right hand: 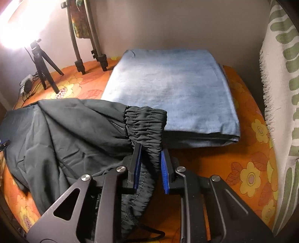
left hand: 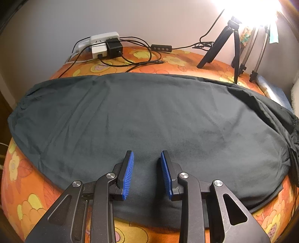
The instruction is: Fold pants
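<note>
Right wrist: right claw (right hand: 150, 164) clamps pants (right hand: 74, 130) waistband (right hand: 145, 121).

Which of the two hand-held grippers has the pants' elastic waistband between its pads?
The right hand-held gripper: the gathered waistband runs between its pads. The left hand-held gripper has only flat fabric beyond its gap.

**Around the orange floral cover**

An orange floral bedcover (left hand: 173, 61) carries a white power strip (left hand: 104, 38) with a black adapter (left hand: 114, 49) and tangled cables (left hand: 138, 59). A small black tripod (left hand: 227, 46) stands under a glaring lamp (left hand: 248, 9). A folded blue cloth (right hand: 173, 89) lies near a green-patterned fringed fabric (right hand: 280, 93).
</note>
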`<state>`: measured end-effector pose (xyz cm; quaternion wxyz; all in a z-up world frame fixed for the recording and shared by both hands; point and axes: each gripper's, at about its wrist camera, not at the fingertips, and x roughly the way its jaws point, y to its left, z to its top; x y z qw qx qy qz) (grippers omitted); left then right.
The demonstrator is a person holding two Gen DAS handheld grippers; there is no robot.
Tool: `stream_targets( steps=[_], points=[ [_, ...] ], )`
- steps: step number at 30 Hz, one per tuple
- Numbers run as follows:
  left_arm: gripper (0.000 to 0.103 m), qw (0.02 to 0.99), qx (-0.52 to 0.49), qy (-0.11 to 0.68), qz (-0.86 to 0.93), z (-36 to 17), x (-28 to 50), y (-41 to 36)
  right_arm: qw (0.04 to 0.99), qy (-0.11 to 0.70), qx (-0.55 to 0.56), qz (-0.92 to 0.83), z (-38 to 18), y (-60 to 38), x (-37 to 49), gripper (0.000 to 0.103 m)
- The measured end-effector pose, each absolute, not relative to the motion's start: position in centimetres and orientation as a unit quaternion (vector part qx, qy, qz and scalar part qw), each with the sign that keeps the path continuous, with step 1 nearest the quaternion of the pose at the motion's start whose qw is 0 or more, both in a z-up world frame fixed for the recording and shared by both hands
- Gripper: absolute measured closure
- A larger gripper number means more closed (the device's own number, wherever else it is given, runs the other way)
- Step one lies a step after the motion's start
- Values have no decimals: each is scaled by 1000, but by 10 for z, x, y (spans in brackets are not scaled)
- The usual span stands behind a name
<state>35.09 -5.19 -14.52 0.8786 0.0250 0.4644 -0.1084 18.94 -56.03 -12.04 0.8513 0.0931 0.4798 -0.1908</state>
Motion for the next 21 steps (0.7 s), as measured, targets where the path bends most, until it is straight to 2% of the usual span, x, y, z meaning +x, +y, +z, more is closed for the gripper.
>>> stream_targets(
  steps=[3, 7, 9, 14, 16, 21],
  points=[
    [75, 878, 22, 467, -105, -145, 351, -51, 866, 460, 66, -185, -103, -545, 176, 73],
    [75, 878, 20, 468, -104, -145, 351, -51, 886, 452, 31, -101, -81, -503, 138, 71],
    [75, 877, 17, 468, -103, -145, 351, -51, 885, 461, 7, -61, -79, -477, 117, 65],
    [75, 876, -3, 471, -98, -145, 353, -47, 873, 486, -37, 21, -92, -413, 85, 56],
    [75, 876, -2, 472, -97, -145, 353, -47, 870, 490, -46, 37, -98, -398, 81, 45],
    [75, 875, -5, 473, -97, -145, 351, -46, 851, 508, -119, 59, -125, -359, 86, 44]
  ],
)
